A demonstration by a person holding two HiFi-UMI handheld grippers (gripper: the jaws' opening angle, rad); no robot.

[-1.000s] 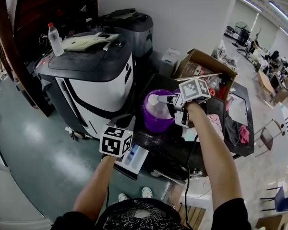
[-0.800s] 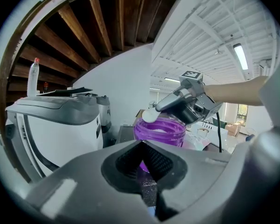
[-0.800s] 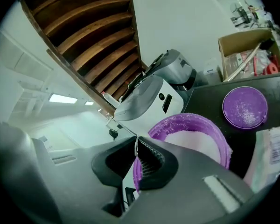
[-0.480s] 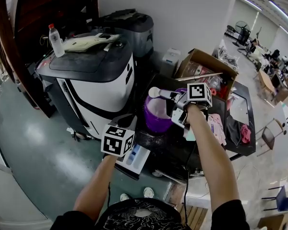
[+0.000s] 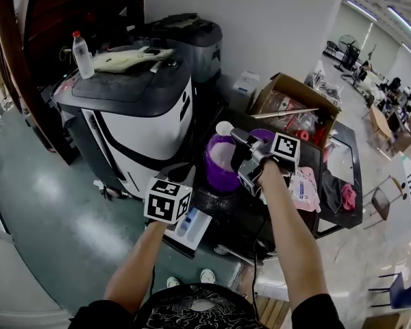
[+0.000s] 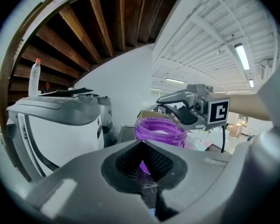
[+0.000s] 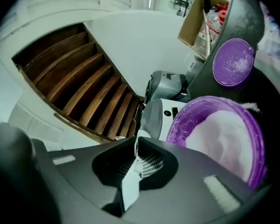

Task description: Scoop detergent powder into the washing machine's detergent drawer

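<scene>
A white washing machine [image 5: 133,118] with a dark lid stands at the left. In front of me a purple tub [image 5: 221,164] of white powder [image 7: 221,143] sits on a dark top. My right gripper [image 5: 242,144] is shut on the handle [image 7: 130,186] of a white scoop [image 5: 225,128], whose bowl hovers over the tub's far rim. Below it, the white and blue detergent drawer [image 5: 195,230] stands pulled out. My left gripper [image 5: 179,218] rests at the drawer, its jaws shut on a thin dark speckled edge [image 6: 148,192].
The purple lid [image 7: 233,62] lies behind the tub. An open cardboard box [image 5: 292,105] of clutter stands to the right, with pink cloth [image 5: 303,187] beside my right arm. A plastic bottle [image 5: 82,55] and papers lie on the washing machine. A second dark machine [image 5: 185,36] stands behind.
My right gripper has lifted the scoop out of the tub and drawn it slightly left, so the bowl is above the rim. The left gripper has stayed at the drawer.
</scene>
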